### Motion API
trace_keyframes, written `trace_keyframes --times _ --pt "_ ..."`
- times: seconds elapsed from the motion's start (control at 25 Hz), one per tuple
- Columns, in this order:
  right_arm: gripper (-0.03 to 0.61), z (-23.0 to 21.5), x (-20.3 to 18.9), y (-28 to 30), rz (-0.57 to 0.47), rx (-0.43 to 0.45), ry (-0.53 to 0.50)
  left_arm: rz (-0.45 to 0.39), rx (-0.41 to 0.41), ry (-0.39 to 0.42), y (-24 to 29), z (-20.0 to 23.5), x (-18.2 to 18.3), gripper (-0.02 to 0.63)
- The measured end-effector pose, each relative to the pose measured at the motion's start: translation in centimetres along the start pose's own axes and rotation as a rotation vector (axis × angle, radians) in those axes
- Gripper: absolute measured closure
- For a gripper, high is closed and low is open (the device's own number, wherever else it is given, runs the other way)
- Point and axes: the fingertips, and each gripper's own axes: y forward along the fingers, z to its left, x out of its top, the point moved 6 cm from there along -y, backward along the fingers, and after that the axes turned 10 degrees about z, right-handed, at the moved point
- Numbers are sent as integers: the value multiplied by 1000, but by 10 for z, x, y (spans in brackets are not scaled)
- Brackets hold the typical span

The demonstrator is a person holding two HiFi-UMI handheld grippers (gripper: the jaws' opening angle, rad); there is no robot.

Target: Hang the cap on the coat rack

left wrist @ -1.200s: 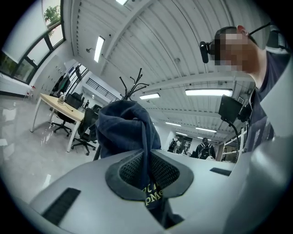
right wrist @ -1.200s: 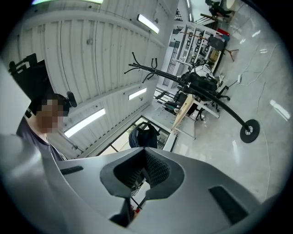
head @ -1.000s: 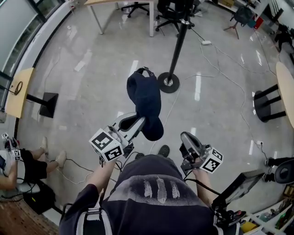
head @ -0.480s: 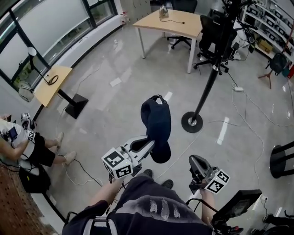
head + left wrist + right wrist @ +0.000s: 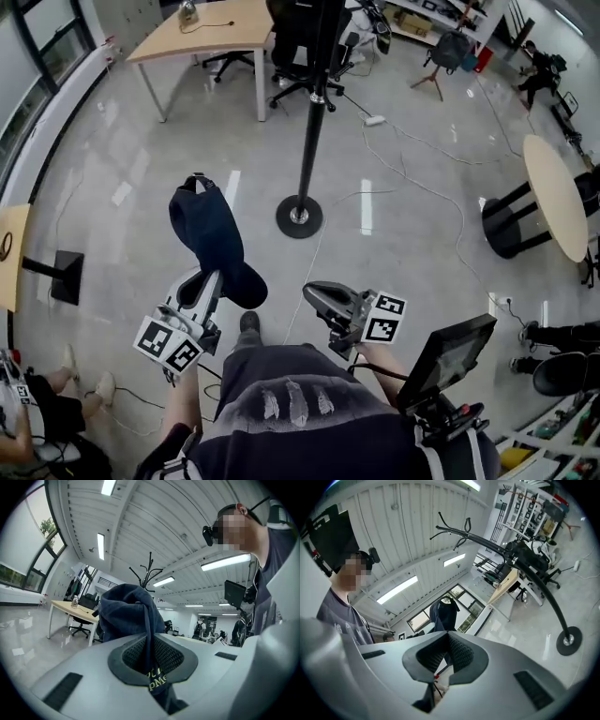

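The coat rack (image 5: 313, 112) stands ahead on the glossy floor (image 5: 131, 187), a black pole on a round base, well apart from the person. The dark blue cap (image 5: 210, 234) is in the air to the left of the pole. It stands up from the left gripper (image 5: 217, 275), whose jaws are clamped on its lower fabric. The right gripper (image 5: 311, 292) is held alongside, its jaws together with nothing between them.

The step in hand looks like carrying the cap to the rack. To do it well, the left gripper should bring the cap's strap loop (image 5: 198, 180) or its opening to face a hook (image 5: 149, 569). It should then come in above the hook's tip, lower the cap over it, and only then let go.

The head view cuts off the rack's top, so the hooks show only small and far off in the gripper views. Which part of the cap sits between the pads cannot be told.
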Motion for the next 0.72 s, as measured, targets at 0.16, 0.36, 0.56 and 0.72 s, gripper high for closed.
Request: trace_keyframes --times 0.16,0.36,0.56,0.72 --pt "575 -5 24 30 -70 -112 24 -5 -111 -5 19 48 21 575" --pt "574 1 37 102 -148 -158 57 7 -218 -8 16 119 42 575" --pt "574 -13 35 138 -221 -222 104 28 -310 -8 37 172 48 575" --pt "575 -31 42 159 -268 -290 121 35 -369 -20 51 201 54 575"
